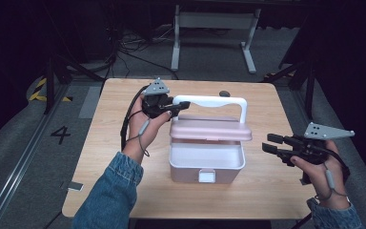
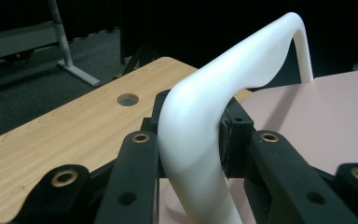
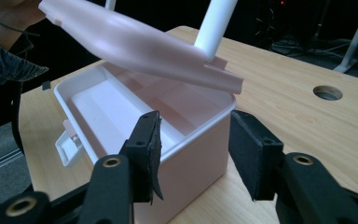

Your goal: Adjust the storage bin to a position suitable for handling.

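Light falls from above onto the table (image 1: 124, 186), leaving the surroundings almost black. The high view is soft and slightly grainy. In the left gripper view the white handle (image 2: 214, 102) is bright, nearly washed out, and the near jaws look blurred. Shadows are faint.

Box (image 1: 206, 162) sits mid-table (image 1: 105, 157), lid (image 1: 210, 129) raised above it.

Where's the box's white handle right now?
In the high view the white handle stands above the pink lid at table centre, its left corner clamped by the left gripper.
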{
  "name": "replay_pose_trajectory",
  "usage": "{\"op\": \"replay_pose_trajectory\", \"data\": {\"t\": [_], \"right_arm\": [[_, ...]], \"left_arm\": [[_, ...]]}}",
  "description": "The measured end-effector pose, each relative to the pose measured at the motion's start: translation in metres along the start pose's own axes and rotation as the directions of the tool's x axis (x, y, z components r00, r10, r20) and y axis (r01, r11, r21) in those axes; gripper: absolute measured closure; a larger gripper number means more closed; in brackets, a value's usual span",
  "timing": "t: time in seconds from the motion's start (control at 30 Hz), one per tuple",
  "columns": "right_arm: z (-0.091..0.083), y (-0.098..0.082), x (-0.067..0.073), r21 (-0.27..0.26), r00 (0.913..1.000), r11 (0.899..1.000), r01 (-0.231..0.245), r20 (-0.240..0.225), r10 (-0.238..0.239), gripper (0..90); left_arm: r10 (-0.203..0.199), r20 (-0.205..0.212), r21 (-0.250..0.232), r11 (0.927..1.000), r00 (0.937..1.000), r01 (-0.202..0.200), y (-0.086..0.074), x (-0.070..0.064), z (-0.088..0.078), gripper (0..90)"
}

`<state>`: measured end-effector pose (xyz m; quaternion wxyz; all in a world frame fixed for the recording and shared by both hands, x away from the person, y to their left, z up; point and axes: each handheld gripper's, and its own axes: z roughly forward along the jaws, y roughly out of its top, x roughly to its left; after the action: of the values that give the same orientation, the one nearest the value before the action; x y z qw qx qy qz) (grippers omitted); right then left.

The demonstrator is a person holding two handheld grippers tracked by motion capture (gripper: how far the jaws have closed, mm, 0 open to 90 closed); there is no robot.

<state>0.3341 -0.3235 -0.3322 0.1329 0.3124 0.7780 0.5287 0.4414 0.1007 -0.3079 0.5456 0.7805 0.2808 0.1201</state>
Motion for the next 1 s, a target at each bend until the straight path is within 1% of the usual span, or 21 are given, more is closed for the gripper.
{"op": "replay_pose_trajectory", "data": {"t": [0.07, 0.1, 0.13, 0.17, 0.23, 0.3, 0.37, 0.4, 0.53, 0.67, 0.73, 0.87, 0.97, 1.0], "right_arm": [[0.002, 0.001, 0.001, -0.007, 1.0, 1.0, 0.003, 0.001, -0.003, 57.2], [0.004, 0.002, 0.001, -0.012, 1.0, 1.0, -0.004, -0.008, 0.003, 60.0], [0.004, 0.002, 0.001, -0.012, 1.0, 1.0, -0.004, -0.008, 0.003, 60.0], [0.009, 0.003, 0.002, -0.023, 0.9996, 1.0, -0.005, -0.028, 0.004, 64.3], [0.015, 0.004, 0.003, -0.023, 0.9993, 1.0, 0.004, -0.037, -0.005, 70.3], [0.02, 0.005, 0.005, -0.025, 0.999, 0.999, 0.02, -0.039, -0.021, 74.1], [0.024, 0.006, 0.007, -0.031, 0.9987, 0.999, 0.028, -0.043, -0.029, 75.8], [0.027, 0.007, 0.009, -0.041, 0.9983, 0.999, 0.031, -0.048, -0.033, 76.5], [0.037, 0.011, 0.013, -0.068, 0.9973, 0.997, 0.04, -0.059, -0.044, 79.5], [0.045, 0.013, 0.016, -0.086, 0.9963, 0.995, 0.045, -0.069, -0.051, 82.1], [0.048, 0.015, 0.018, -0.104, 0.9954, 0.993, 0.06, -0.068, -0.068, 84.4], [0.049, 0.017, 0.018, -0.119, 0.9953, 0.991, 0.064, -0.065, -0.072, 87.4], [0.052, 0.017, 0.02, -0.119, 0.9947, 0.99, 0.069, -0.068, -0.078, 88.3], [0.052, 0.017, 0.02, -0.12, 0.9943, 0.99, 0.072, -0.07, -0.081, 88.7]], "left_arm": [[0.0, -0.005, 0.011, 0.9999, 1.0, 0.0, 0.004, 0.002, 0.002, 73.3], [0.0, -0.005, 0.011, 0.9999, 1.0, 0.0, 0.004, 0.002, 0.002, 73.3], [0.003, -0.009, 0.021, 0.9998, 1.0, -0.002, 0.005, 0.003, 0.002, 73.3], [0.001, -0.015, 0.025, 0.9997, 0.9999, -0.001, 0.007, 0.005, 0.004, 73.3], [-0.004, -0.019, 0.021, 0.9998, 0.9998, 0.005, 0.008, 0.008, 0.005, 73.4], [-0.022, -0.012, 0.015, 0.9996, 0.9997, 0.022, 0.007, 0.01, 0.006, 73.7], [-0.032, -0.009, 0.016, 0.9994, 0.9995, 0.032, 0.007, 0.012, 0.007, 73.9], [-0.027, -0.013, 0.012, 0.9996, 0.9996, 0.027, 0.008, 0.012, 0.007, 74.0], [-0.023, -0.024, 0.025, 0.9994, 0.9994, 0.024, 0.009, 0.012, 0.008, 74.0], [-0.022, -0.02, 0.023, 0.9995, 0.9996, 0.022, 0.009, 0.011, 0.007, 73.9], [-0.019, -0.014, 0.018, 0.9996, 0.9997, 0.019, 0.007, 0.01, 0.006, 73.9], [-0.021, -0.007, 0.019, 0.9996, 0.9997, 0.021, 0.006, 0.009, 0.004, 73.8], [-0.019, -0.008, 0.019, 0.9996, 0.9998, 0.02, 0.005, 0.009, 0.003, 71.2], [-0.015, -0.015, 0.021, 0.9996, 0.9998, 0.016, 0.005, 0.008, 0.003, 68.7]]}}
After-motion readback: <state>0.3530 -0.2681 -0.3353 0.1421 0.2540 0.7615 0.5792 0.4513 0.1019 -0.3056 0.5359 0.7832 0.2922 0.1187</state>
